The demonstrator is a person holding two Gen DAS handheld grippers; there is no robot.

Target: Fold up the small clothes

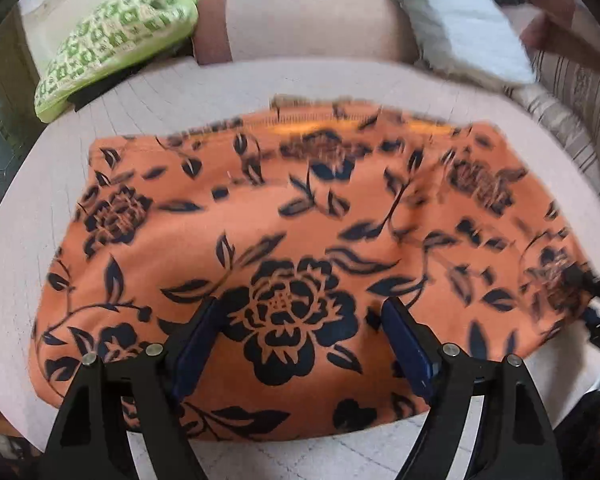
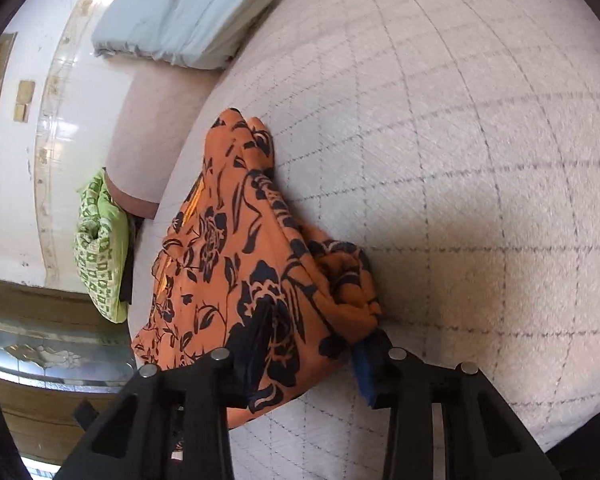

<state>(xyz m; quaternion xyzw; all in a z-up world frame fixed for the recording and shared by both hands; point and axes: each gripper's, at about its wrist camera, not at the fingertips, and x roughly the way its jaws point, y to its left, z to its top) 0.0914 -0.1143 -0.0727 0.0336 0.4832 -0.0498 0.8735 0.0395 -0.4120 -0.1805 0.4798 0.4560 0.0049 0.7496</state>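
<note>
Right tongs (image 2: 306,350) half-buried in orange garment (image 2: 236,264)

Blur and bunched cloth hiding detail

Motion blur is smearing the orange floral garment (image 1: 284,208) along its far edge; its bunched folds are covering the right gripper (image 2: 308,344) fingertips, so its grip is staying unclear.

The left wrist view looks down close over the orange floral garment (image 1: 284,216) toward the green pillow (image 1: 116,36); the right wrist view sits rolled sideways at its edge — both share garment, pillow and bed (image 2: 460,160).
</note>
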